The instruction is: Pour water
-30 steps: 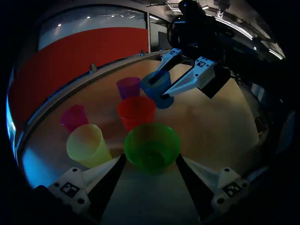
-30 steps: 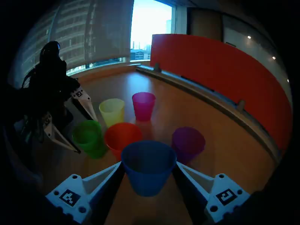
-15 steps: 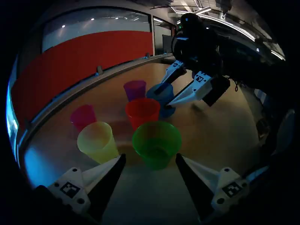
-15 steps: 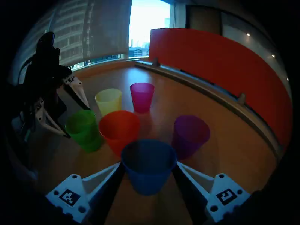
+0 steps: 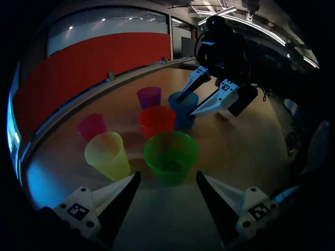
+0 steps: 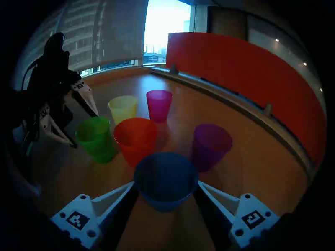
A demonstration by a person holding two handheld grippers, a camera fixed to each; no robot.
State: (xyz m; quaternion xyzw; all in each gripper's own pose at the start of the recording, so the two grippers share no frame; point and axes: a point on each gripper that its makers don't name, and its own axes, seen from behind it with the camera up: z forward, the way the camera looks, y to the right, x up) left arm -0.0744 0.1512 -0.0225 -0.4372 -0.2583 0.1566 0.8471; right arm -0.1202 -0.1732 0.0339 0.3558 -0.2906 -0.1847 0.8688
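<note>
We have righted the blue translucent plastic cup [image 6: 166,175], right gripper [image 6: 166,183] jaws clamped on it, just beside the red plastic cup [image 6: 135,138]; pour apparently done; left gripper [image 5: 167,173] jaws apart.

purple cup [image 5: 149,96] base hidden, behind red cup [image 5: 157,123]

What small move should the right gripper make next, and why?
Probably open the right gripper and back away: its blue cup looks upright and low at the table, beside the red cup, so it seems set down.
</note>
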